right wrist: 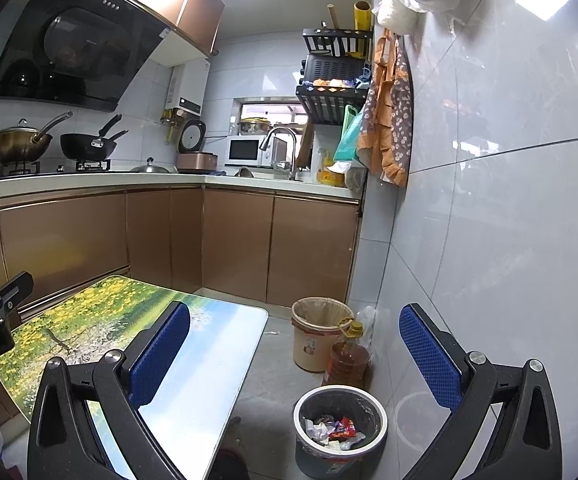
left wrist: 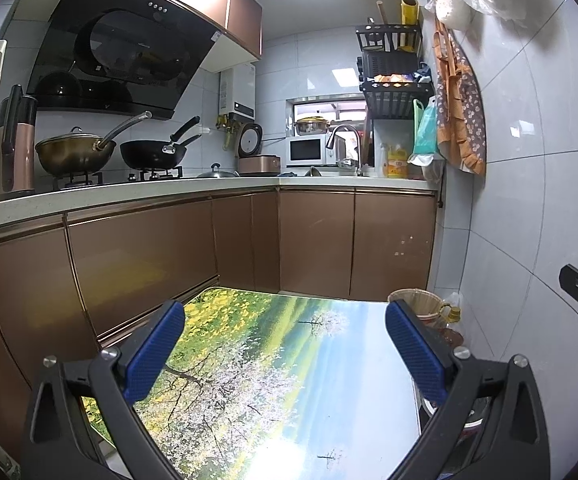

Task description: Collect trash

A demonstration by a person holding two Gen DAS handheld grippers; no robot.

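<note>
- Left gripper (left wrist: 285, 354): I see its jaws spread wide, nothing between the blue pads (left wrist: 154, 350). It hangs over the printed table (left wrist: 257, 380), whose landscape picture runs away from me toward the cabinets (left wrist: 149, 252).
- Far left in my left view: gas hob with a brass wok (left wrist: 75, 152) and a black pan (left wrist: 153, 154), both handles pointing up and to the right. Range hood (left wrist: 117, 48) above.
- Back counter: rice cooker (left wrist: 255, 148), microwave (left wrist: 308, 150), faucet (left wrist: 343, 138), rack with an oven on it.
- Right gripper (right wrist: 295, 354): also wide open, empty. It sits past the table's right edge, above the floor.
- Trash (right wrist: 335, 432): crumpled white wrappers plus a red packet, lying in the grey bin (right wrist: 339, 396) on the floor, low between the right fingers. Pile is a clump, so I can't tell any long axis or heading.
- Just behind the bin: oil bottle (right wrist: 347, 360), upright, cap up; touching or not, can't tell. Beige lined bucket (right wrist: 317, 340) beside it.
- Right side: tiled wall, apron (right wrist: 389, 120) hanging on it.
</note>
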